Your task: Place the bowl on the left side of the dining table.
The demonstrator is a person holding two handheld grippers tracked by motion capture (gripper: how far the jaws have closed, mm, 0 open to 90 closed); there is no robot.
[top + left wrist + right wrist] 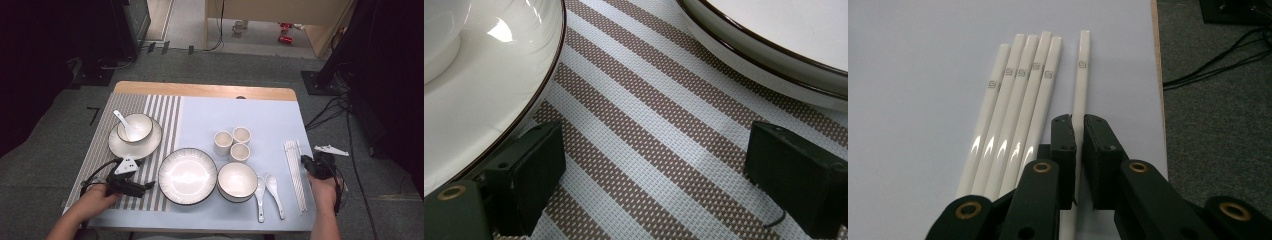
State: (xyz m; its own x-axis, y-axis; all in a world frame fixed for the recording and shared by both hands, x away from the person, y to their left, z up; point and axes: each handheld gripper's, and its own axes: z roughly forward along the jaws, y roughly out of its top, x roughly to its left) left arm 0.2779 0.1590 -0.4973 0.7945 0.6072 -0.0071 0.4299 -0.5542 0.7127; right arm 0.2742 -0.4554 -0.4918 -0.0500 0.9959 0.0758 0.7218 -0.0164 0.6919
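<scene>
On the pale blue table cover (270, 120), at the right of the high view, lie the white chopsticks (295, 172), and we judge one of them to be our work. In the right gripper view, five lie bunched (1013, 115) at centre; the single chopstick (1080, 85) sits just beside them, and our right gripper (1079, 150) is clenched on it near its lower end. It looks glossy, stiff, light and probably brittle: it could slip or pivot, so a grip nearer mid-length seems steadier. Our left gripper (651, 165) rests spread on the striped mat (649, 115), grasping nothing.
</scene>
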